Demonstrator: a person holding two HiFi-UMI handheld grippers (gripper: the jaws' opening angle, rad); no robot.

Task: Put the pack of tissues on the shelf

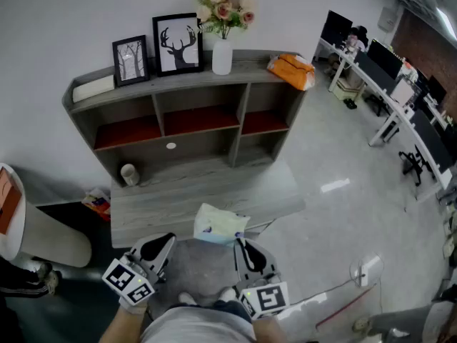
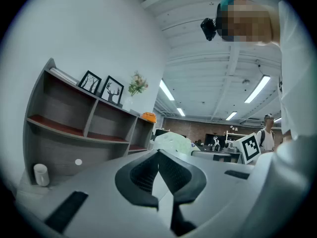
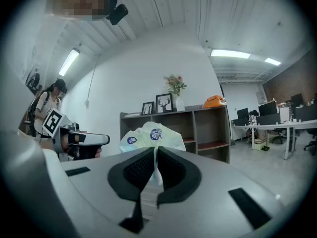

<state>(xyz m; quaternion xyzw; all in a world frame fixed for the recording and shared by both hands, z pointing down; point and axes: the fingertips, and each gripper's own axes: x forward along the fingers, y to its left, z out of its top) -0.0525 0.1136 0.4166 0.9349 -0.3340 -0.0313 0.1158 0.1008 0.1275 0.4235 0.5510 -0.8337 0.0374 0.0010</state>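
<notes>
1. The pack of tissues (image 1: 220,225) (image 3: 151,135) hangs above the near edge of the table (image 1: 178,191), well short of the shelf (image 1: 193,91).
2. Its lower edge is pinched between the fingers (image 3: 138,170) of the right gripper (image 1: 239,243) (image 3: 155,152); most of the pack bulges beyond their tips.
3. The left gripper (image 1: 161,245) (image 2: 158,155) hovers beside it, fingers (image 2: 143,175) together on nothing.

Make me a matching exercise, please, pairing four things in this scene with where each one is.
1 pack of tissues
2 orange bag
3 white cup
4 vase

A top of the shelf, right end
B in the right tongs, shut on it
C lowest level, left side
D top of the shelf, beside the deer picture

Pairs: 1-B, 2-A, 3-C, 4-D
</notes>
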